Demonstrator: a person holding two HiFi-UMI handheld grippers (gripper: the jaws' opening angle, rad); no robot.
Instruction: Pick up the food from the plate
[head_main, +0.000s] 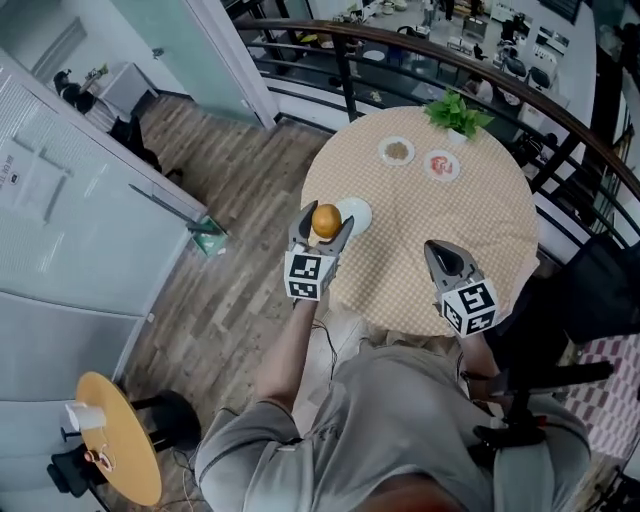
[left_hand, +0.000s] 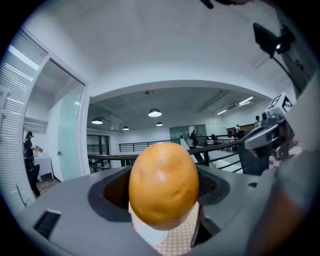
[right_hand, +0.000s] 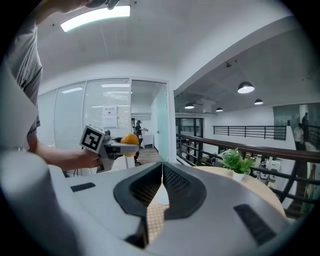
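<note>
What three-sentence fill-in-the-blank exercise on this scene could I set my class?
1. The left gripper holds food of ___ colour.
2. The right gripper is shut and holds ___.
3. The table is ___ in shape.
Missing words: orange; nothing; round.

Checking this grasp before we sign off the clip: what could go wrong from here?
1. The round, smooth food is pinched only at its sides by the left gripper's fingers and bulges past them; it could slip out.
2. In the head view it hangs near the table's rim, beside the white plate; a drop might reach the floor.
3. The right gripper is shut and apart, so no backup.
</note>
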